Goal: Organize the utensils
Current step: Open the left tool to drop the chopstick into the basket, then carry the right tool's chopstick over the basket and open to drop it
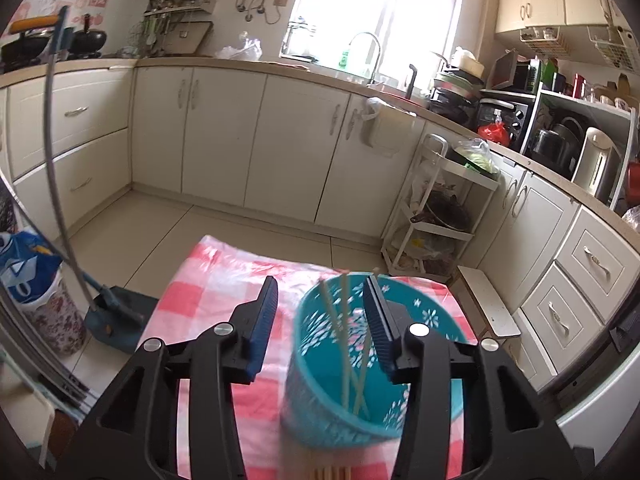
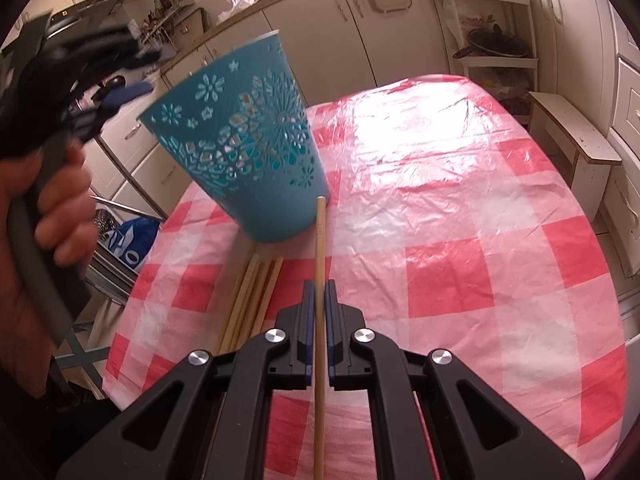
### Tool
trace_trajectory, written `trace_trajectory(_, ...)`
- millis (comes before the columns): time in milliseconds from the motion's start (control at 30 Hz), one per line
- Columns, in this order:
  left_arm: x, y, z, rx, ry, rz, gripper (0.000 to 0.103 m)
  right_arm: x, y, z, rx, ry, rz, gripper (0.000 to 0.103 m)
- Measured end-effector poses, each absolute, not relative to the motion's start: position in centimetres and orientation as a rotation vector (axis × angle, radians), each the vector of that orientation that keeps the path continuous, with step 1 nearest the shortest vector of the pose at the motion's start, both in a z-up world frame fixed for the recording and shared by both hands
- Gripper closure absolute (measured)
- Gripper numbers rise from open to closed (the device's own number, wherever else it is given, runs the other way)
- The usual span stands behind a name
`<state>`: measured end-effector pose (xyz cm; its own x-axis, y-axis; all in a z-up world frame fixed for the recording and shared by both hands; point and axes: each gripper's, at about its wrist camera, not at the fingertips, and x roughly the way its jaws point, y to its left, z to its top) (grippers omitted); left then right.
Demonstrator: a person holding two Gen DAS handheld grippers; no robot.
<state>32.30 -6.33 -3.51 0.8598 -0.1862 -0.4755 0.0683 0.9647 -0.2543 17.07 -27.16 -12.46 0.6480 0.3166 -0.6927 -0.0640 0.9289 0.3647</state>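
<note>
Writing: none readable.
Container: teal perforated plastic cup standing on the pink-checked table, holding several thin wooden chopsticks.
Left tool: released, straddling the cup rim.
Right tool: clenching one wooden chopstick.
Loose chopsticks: lying beside the cup.

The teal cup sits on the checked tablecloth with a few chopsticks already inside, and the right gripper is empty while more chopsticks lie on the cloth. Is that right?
Not quite: the right gripper is not empty. The right wrist view shows it shut on a single chopstick. The rest holds: the teal cup has chopsticks inside, and more chopsticks lie on the checked tablecloth.
</note>
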Motion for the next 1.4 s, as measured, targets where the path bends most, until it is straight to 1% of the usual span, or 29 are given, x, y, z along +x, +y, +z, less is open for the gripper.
trace_trajectory(133,28.3,-3.6,-3.6,-0.278,0.521,-0.107,0.055,16.3,-27.6,-10.8,0.331,0.756,0.234,0.097)
trace_trajectory(267,25.4,-2.7,-4.3,-0.253,0.529,-0.091,0.052,15.2,-28.2,-8.3,0.383,0.657,0.267,0.097)
trace_trajectory(333,24.7,-2.4,-4.6,-0.254,0.537,-0.084,0.046,15.4,-28.3,-6.6,0.426,0.617,0.286,0.097)
trace_trajectory(400,24.8,-2.4,-4.8,-0.249,0.547,-0.088,0.045,16.0,-27.8,-4.5,0.43,0.569,0.302,0.097)
trace_trajectory(433,24.8,-2.4,-4.8,-0.247,0.554,-0.089,0.045,16.0,-27.8,-4.5,0.43,0.569,0.302,0.097)
trace_trajectory(533,25.0,-2.1,-4.7,-0.274,0.563,-0.091,0.043,18.5,-26.5,0.2,0.412,0.476,0.335,0.097)
trace_trajectory(700,25.1,-1.8,-4.5,-0.284,0.56,-0.083,0.04,24.1,-24.1,5.0,0.356,0.352,0.315,0.097)
trace_trajectory(800,25.1,-1.6,-4.4,-0.288,0.557,-0.072,0.039,27.8,-23.4,5.3,0.355,0.329,0.255,0.097)
trace_trajectory(867,25.2,-1.3,-4.6,-0.303,0.567,-0.063,0.038,29.6,-23.2,4.6,0.346,0.331,0.201,0.097)
trace_trajectory(1033,25.3,-1.6,-4.6,-0.306,0.577,-0.069,0.037,32.3,-21.7,1.3,0.271,0.435,0.136,0.097)
trace_trajectory(1200,24.8,-2.0,-4.5,-0.29,0.565,-0.057,0.033,31.2,-20.7,-0.6,0.21,0.498,0.144,0.097)
trace_trajectory(1400,22.6,-1.7,-4.4,-0.281,0.559,-0.042,0.032,25.7,-21.1,-1.3,0.177,0.523,0.186,0.097)
